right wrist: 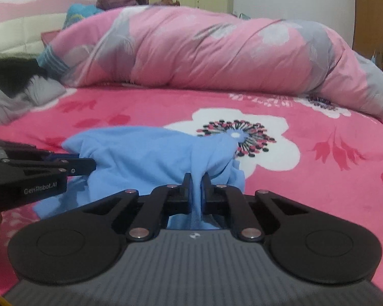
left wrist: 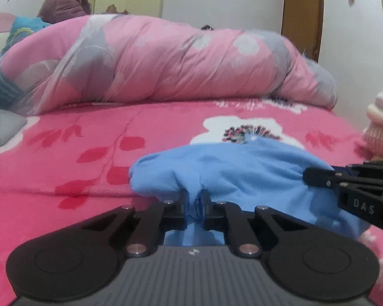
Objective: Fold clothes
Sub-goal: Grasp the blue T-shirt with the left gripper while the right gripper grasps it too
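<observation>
Both wrist views skim low across the bed [left wrist: 94, 178], sharing the quilt [right wrist: 217, 51].

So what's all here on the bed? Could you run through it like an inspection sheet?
Surface: bed with a pink flowered blanket.
Job's things: blue garment, bunched, on the blanket.
Clutter: rolled pink quilt behind; grey clothing at the left; folded pale knitwear at the right.
Grippers: left gripper and right gripper each shut on the blue garment's near edge.
Cables: nothing seen.
Surroundings: a seated person beyond the quilt; wooden door; white walls.
</observation>
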The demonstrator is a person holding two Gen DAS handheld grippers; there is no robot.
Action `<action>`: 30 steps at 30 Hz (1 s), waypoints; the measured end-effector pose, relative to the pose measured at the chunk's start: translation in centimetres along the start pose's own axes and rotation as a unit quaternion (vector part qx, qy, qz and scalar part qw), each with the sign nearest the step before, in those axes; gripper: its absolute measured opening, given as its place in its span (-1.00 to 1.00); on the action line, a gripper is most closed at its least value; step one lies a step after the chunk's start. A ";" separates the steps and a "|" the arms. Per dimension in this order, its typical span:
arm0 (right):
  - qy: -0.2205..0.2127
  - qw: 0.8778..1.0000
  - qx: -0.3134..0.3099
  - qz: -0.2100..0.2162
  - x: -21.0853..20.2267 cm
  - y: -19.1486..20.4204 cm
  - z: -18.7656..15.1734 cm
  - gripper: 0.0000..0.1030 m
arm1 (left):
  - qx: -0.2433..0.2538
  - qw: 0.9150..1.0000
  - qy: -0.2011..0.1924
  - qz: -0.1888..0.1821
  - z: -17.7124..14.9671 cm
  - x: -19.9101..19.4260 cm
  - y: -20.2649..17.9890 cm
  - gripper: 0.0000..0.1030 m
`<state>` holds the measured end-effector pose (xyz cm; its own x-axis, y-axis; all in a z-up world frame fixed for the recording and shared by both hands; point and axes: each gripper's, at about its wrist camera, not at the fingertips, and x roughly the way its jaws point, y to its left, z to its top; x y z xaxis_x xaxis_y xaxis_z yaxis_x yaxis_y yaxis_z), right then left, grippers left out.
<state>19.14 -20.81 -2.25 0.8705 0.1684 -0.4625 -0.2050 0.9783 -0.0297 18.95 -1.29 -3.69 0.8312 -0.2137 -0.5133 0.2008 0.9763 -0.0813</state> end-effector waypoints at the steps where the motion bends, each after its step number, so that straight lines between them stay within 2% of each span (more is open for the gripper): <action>1: -0.006 1.000 -0.001 0.003 -0.8 0.1 0.1 -0.92 | -0.001 1.000 -0.007 -0.003 0.1 -1.0 0.1 -0.83; 4: -0.026 1.000 -0.003 0.012 -3.6 0.7 0.3 -0.92 | 0.013 0.999 -0.025 -0.016 -0.2 -4.6 0.1 -0.83; 8: -0.038 0.998 -0.005 0.049 -8.2 2.2 -1.2 -0.93 | 0.038 0.998 -0.023 -0.040 -1.9 -9.5 0.3 -0.84; 12: -0.029 0.995 -0.023 0.090 -12.5 3.7 -4.3 -0.93 | 0.058 0.996 0.001 -0.065 -4.7 -13.2 0.5 -0.84; 14: -0.019 0.993 -0.038 0.113 -14.2 4.4 -6.2 -0.93 | 0.073 0.994 0.028 -0.076 -6.4 -14.2 0.6 -0.84; 17: 0.008 0.989 -0.055 0.138 -15.7 5.1 -8.4 -0.92 | 0.079 0.989 0.071 -0.100 -8.8 -15.3 1.1 -0.84; 19: 0.036 0.985 -0.057 0.157 -16.3 5.2 -9.3 -0.89 | 0.071 0.988 0.081 -0.111 -9.4 -16.0 1.7 -0.84; 21: 0.050 0.982 -0.069 0.171 -17.1 5.2 -9.5 -0.84 | 0.053 0.988 0.072 -0.129 -9.4 -16.9 2.7 -0.82; 23: 0.047 0.980 -0.074 0.177 -18.1 4.7 -8.8 -0.83 | 0.033 0.989 0.043 -0.138 -8.7 -18.0 3.7 -0.60; 24: 0.037 0.981 -0.060 0.182 -18.6 4.1 -8.1 -0.83 | 0.028 0.990 0.022 -0.138 -8.4 -18.4 4.0 -0.56; 26: 0.011 0.982 -0.012 0.188 -19.0 2.5 -6.8 -0.67 | 0.028 0.992 0.000 -0.121 -7.4 -18.2 4.1 -0.37; 27: -0.002 0.983 0.019 0.182 -18.8 1.6 -6.2 -0.43 | 0.029 0.994 -0.006 -0.108 -6.9 -17.9 3.9 -0.33; 28: -0.012 0.984 0.048 0.171 -18.4 0.7 -5.5 -0.07 | 0.029 0.995 -0.008 -0.095 -6.6 -17.2 3.7 -0.18; 29: -0.015 0.985 0.073 0.156 -17.5 0.1 -4.9 0.00 | 0.031 0.996 -0.001 -0.080 -6.3 -16.0 3.4 -0.07; 30: -0.011 0.985 0.096 0.145 -16.3 -0.4 -4.5 0.07 | 0.033 0.997 0.010 -0.066 -6.3 -15.2 3.0 -0.08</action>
<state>3.00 -24.54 1.30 0.7979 0.4445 -0.4071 -0.3594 0.8931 0.2707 3.69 5.08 -1.49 0.7846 -0.3385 -0.5194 0.3420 0.9351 -0.0927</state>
